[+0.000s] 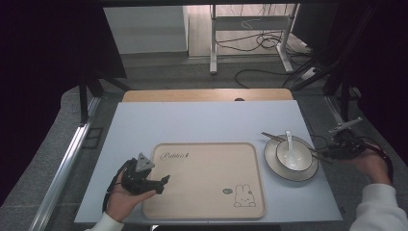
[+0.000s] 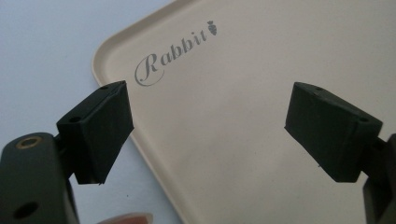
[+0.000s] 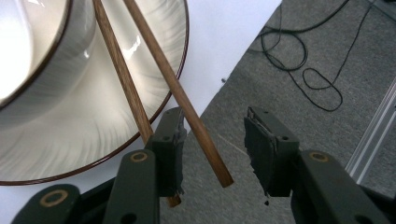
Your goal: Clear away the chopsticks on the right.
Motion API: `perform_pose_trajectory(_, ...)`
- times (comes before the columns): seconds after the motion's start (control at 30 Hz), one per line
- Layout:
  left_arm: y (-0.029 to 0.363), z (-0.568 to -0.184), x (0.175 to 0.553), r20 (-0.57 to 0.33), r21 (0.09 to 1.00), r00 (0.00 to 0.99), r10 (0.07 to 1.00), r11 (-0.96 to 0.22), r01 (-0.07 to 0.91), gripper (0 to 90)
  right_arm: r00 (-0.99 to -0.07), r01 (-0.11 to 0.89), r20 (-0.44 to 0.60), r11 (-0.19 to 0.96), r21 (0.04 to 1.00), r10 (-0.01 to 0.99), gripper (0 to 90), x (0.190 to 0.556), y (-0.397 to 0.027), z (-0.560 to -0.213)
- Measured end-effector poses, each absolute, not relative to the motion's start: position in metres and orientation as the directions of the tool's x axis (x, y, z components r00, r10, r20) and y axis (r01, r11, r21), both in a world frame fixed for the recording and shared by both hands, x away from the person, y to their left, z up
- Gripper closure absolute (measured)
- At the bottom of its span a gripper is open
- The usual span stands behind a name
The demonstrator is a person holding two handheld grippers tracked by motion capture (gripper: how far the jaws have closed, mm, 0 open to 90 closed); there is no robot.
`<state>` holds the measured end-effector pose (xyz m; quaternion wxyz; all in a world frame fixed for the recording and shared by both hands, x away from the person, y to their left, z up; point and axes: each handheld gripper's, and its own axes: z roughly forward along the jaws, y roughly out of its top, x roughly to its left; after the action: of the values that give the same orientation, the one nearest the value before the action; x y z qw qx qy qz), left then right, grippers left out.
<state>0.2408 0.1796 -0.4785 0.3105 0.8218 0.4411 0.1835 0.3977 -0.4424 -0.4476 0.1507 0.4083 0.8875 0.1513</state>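
Nearest my left lens, the left gripper (image 2: 205, 135) has its jaws spread wide with nothing between them, hovering over the near-left corner of the tray (image 2: 243, 154). On that tray I can read the printed word "Rabbit" just ahead of the left jaw, lettering the high view leaves small and faint.

From above I get the layout instead: the tray lies flat ahead of the left gripper (image 1: 153, 182), and the plate (image 1: 274, 166) with the bowl (image 1: 300, 161) on it sits just left of the right gripper (image 1: 332, 153), a white spoon (image 1: 289, 139) standing in the bowl.

Now the chopsticks (image 3: 163, 74), which I judge to be the thing in hand. They lie across the plate's rim, their ends jutting off the table edge into my right gripper (image 3: 212, 154). Its jaws are partly open, closed on nothing: one stick end hangs in the gap, the other runs alongside the left jaw.

I expect them to be light, stiff and smooth, prone to roll or scissor apart. I would pinch both together near these overhanging ends.
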Motion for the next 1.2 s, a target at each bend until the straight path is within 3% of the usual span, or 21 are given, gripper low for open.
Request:
perform_pose_trajectory(0.3,0.182,-0.479,0.24,0.027,0.673,0.542,0.84,-0.416,0.612,15.0,-0.677,0.659,-0.139,0.679,0.323,0.723,67.4,0.404,-0.434,-0.457)
perform_pose_trajectory(0.83,0.182,-0.479,0.241,0.028,0.672,0.543,0.839,-0.419,0.611,15.0,-0.721,0.619,-0.144,0.724,0.305,0.678,81.9,0.406,-0.428,-0.462)
perform_pose_trajectory(1.2,0.183,-0.478,0.24,0.03,0.675,0.542,0.84,-0.417,0.609,15.0,-0.678,0.639,-0.154,0.679,0.361,0.719,82.6,0.403,-0.43,-0.45)
